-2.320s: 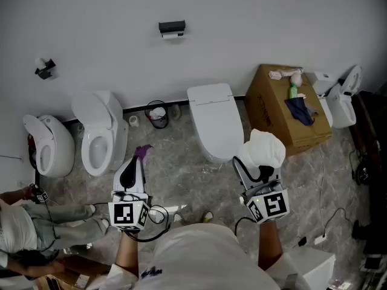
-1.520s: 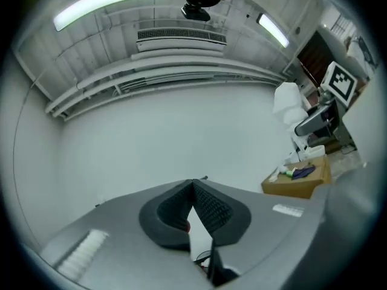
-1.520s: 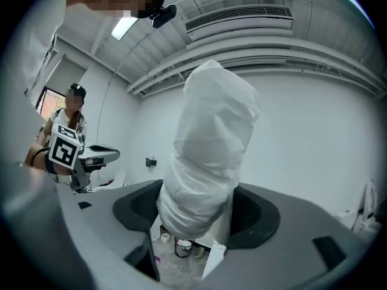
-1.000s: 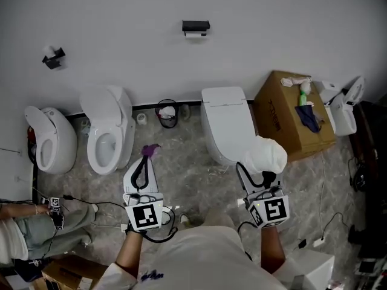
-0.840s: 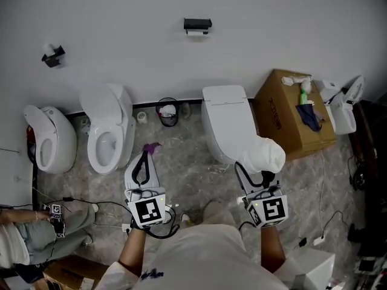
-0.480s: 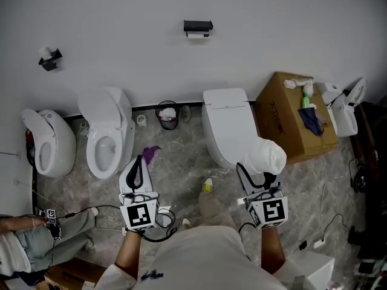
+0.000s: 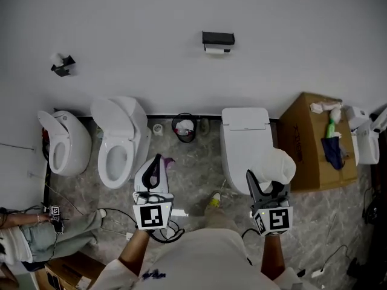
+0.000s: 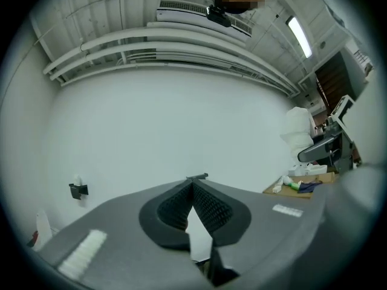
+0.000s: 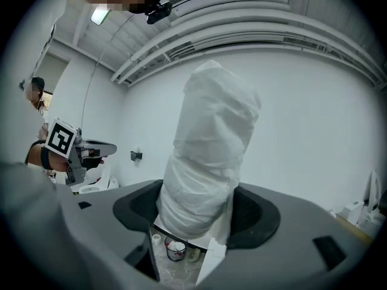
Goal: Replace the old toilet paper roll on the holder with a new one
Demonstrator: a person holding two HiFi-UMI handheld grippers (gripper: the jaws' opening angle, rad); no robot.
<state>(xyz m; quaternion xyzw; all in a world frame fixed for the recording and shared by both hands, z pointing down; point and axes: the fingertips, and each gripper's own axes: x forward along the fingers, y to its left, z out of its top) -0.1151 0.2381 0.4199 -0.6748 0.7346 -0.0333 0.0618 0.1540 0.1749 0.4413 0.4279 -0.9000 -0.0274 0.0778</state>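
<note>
The left claw (image 8: 192,185) is seen pressed together with nothing between its pads, and it is pointed level at the white wall (image 7: 121,17). The right claw (image 7: 268,185) is closed on a new toilet paper roll (image 9: 208,156) in a white wrapping. The roll is pinched upright between the jaws and stands well above them. The black holder (image 7: 217,38) is fixed to the wall ahead of both claws, roughly between their two lines, and white paper (image 7: 214,50) is seen just beneath it. A closed toilet (image 7: 243,139) is placed directly ahead of the right claw, below the holder, and a cardboard box (image 7: 314,144) is set to that claw's right. An open toilet (image 7: 121,144) is found ahead and to the left of the left claw. A small bin (image 7: 184,127) is seen against the wall ahead, between the two claws.
</note>
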